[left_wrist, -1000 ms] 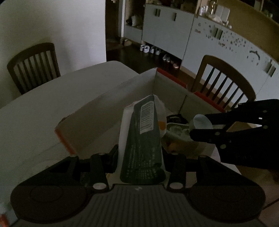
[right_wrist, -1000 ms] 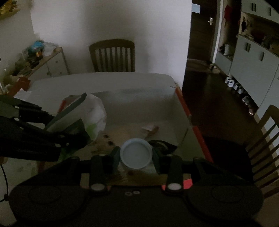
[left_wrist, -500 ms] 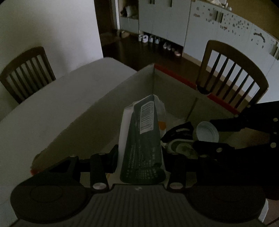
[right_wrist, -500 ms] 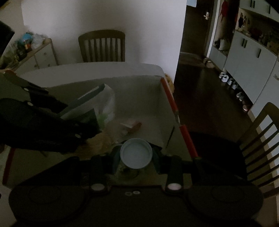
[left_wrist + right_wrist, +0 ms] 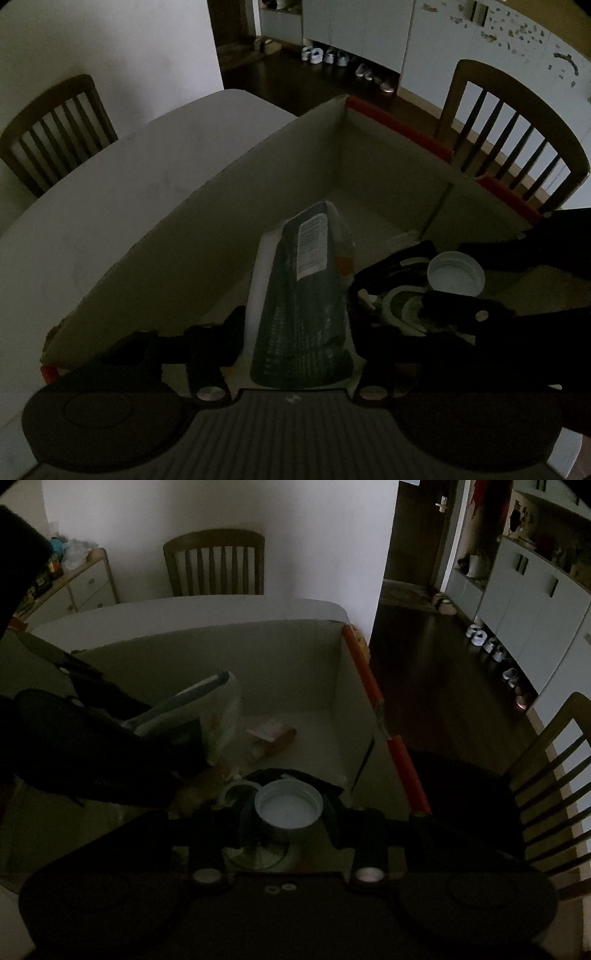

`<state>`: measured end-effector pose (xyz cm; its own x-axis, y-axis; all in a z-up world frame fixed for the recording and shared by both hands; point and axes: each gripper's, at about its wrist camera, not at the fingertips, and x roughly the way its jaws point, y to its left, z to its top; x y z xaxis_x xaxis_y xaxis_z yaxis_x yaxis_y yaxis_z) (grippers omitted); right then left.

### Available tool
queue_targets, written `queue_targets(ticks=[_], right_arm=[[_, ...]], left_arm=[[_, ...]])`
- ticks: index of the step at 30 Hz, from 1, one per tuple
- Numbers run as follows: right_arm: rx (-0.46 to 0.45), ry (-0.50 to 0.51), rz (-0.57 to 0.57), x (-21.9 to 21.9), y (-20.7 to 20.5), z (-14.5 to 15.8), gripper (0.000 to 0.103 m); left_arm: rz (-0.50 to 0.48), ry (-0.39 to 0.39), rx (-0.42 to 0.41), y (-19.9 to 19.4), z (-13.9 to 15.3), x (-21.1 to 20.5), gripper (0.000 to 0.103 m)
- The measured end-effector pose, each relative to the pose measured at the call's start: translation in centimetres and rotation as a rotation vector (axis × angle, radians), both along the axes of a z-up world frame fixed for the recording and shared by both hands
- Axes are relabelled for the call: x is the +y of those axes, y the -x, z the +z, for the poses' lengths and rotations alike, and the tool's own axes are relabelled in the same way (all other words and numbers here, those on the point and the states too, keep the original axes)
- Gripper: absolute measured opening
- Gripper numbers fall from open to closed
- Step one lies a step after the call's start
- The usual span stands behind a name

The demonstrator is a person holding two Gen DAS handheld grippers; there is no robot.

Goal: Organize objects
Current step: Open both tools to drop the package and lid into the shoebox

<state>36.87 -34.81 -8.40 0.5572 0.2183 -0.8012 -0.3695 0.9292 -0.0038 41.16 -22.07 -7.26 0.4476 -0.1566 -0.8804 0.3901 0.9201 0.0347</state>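
A dark green packet (image 5: 306, 306) with a white barcode label stands between the fingers of my left gripper (image 5: 299, 332), which is shut on it, low inside an open cardboard box (image 5: 229, 206) with red edges. My right gripper (image 5: 288, 812) is shut on a small jar with a pale lid (image 5: 289, 808), also held down inside the box (image 5: 258, 657). In the left wrist view the jar's lid (image 5: 456, 272) shows at right, close beside the packet. The packet (image 5: 192, 701) and left gripper appear at left in the right wrist view.
The box sits on a white table (image 5: 110, 192). On its floor lie a small tan packet (image 5: 273, 733) and a dark bag with a roll of tape (image 5: 399, 299). Wooden chairs (image 5: 517, 155) (image 5: 214, 561) stand around the table; dark floor (image 5: 443, 672) lies beyond.
Both grippers have moved down and forward into the box with their loads. The packet and the jar now sit lower, near the box floor.
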Motion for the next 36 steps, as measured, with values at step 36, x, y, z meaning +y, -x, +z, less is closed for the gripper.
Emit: queue_targets(ticks=[36], right_arm=[[-0.062,-0.04,0.017,-1.0,5.5,5.5,0.062]], left_arm=[[-0.029,0.153,-0.12,5.4,5.2,3.3,0.083]])
